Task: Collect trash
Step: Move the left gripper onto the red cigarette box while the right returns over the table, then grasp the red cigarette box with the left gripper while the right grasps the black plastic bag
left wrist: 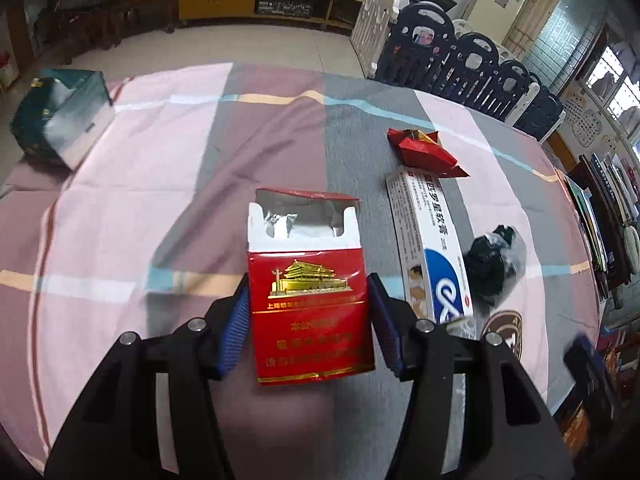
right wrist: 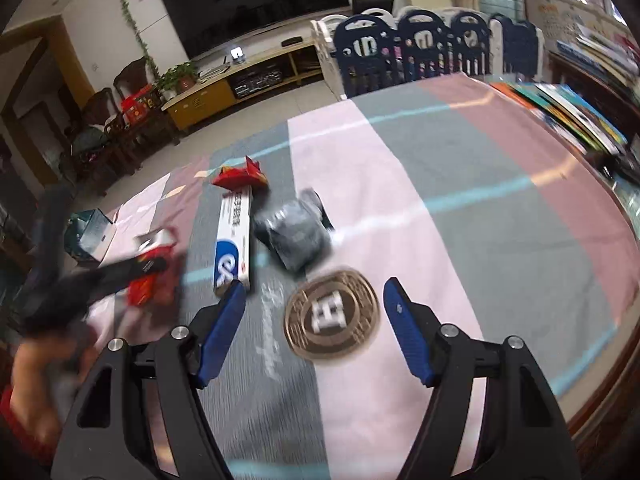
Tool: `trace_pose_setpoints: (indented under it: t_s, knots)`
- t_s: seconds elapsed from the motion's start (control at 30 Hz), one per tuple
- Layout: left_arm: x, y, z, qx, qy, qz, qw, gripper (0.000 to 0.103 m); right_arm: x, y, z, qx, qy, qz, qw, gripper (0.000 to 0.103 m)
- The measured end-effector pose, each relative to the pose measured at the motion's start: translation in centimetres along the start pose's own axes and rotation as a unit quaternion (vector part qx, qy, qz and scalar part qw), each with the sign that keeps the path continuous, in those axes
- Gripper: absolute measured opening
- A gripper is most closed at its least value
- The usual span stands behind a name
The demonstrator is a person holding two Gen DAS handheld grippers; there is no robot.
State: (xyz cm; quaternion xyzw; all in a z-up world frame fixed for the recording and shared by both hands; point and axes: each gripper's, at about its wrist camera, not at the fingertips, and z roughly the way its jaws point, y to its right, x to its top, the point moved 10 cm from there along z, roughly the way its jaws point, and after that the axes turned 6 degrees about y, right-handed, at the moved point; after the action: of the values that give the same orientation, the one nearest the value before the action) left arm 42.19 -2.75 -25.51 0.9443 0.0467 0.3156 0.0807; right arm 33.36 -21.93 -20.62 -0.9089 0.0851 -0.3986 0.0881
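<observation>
My left gripper (left wrist: 308, 300) pinches the red cigarette pack (left wrist: 308, 280), my right gripper (right wrist: 314, 320) is spread and empty, while the wrapper (left wrist: 424, 152), box (left wrist: 430, 248) and black bag (left wrist: 494, 268) wait on the desk (left wrist: 160, 168).

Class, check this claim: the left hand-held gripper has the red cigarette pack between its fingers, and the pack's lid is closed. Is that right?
Not quite. The left wrist view shows the red cigarette pack between the fingers of the left hand-held gripper, but its lid is open, showing torn foil inside.

Blurred gold Chinese lettering on the red cigarette pack (left wrist: 310, 308), none legible.
</observation>
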Motion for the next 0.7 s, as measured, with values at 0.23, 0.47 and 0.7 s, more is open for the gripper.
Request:
trace_pose_setpoints:
  t_s: [0.23,0.47,0.7]
  knots:
    - [-5.0,-1.4,-8.1,-0.021,0.032,0.002,0.9993,0.057,1.0,-2.5,10.2,-0.041,-0.067,-0.072,0.994,0.07]
    - [-6.2,-2.5,-12.8,0.023,0.072,0.033,0.9966,0.057,-0.6,-2.3,8.6,-0.036,-0.063,-0.067,0.995,0.049]
    - [-6.1,-2.0,-18.0,0.042,0.114,0.045,0.9916,0.057,-3.1,-1.8,-1.5,-0.011,-0.021,-0.058,0.998,0.049]
